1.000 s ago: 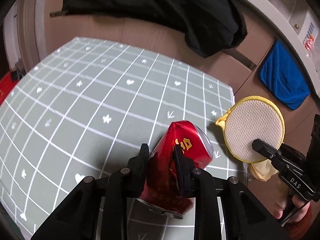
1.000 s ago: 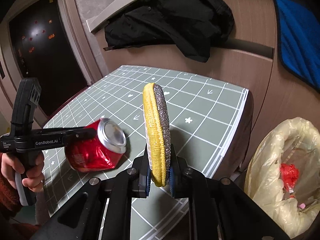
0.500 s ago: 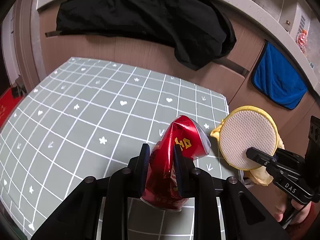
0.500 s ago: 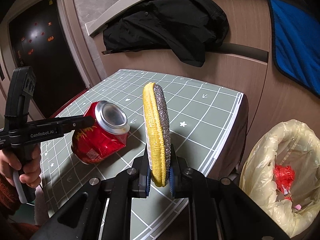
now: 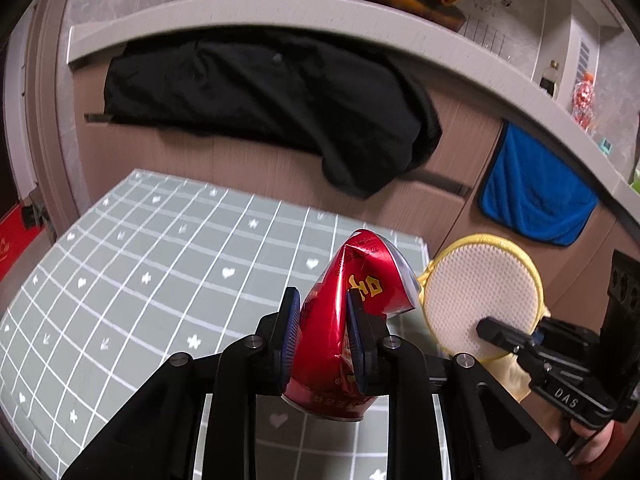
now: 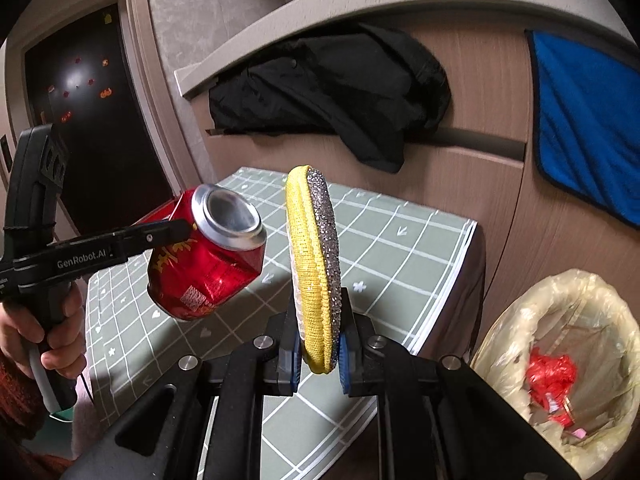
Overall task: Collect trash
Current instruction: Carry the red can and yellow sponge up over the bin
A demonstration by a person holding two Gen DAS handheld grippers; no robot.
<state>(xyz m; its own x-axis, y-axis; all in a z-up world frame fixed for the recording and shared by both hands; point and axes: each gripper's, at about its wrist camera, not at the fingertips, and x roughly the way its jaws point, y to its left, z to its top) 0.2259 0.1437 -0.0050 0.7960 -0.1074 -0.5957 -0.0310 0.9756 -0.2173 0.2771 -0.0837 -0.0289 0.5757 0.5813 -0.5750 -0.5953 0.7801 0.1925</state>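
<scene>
My left gripper (image 5: 320,320) is shut on a crushed red can (image 5: 352,312), held in the air above the right end of the green grid table mat (image 5: 160,264). The can also shows in the right wrist view (image 6: 208,264), silver top facing the camera. My right gripper (image 6: 320,332) is shut on a round yellow scrubbing pad (image 6: 314,264) with a silver glitter side, held upright near the table's right edge. The pad shows in the left wrist view (image 5: 480,300). A bin lined with a yellowish bag (image 6: 560,356) stands to the right below the table, with red trash (image 6: 552,372) inside.
A black jacket (image 5: 272,104) hangs over the wooden cabinet behind the table. A blue towel (image 5: 532,200) hangs on the cabinet at the right. A dark doorway (image 6: 88,120) is to the left. A shelf (image 5: 360,16) runs above.
My left gripper has lifted the can off the table and carried it up and right, closer to the pad. The right gripper keeps the pad near the table edge, with the bin nearer.
</scene>
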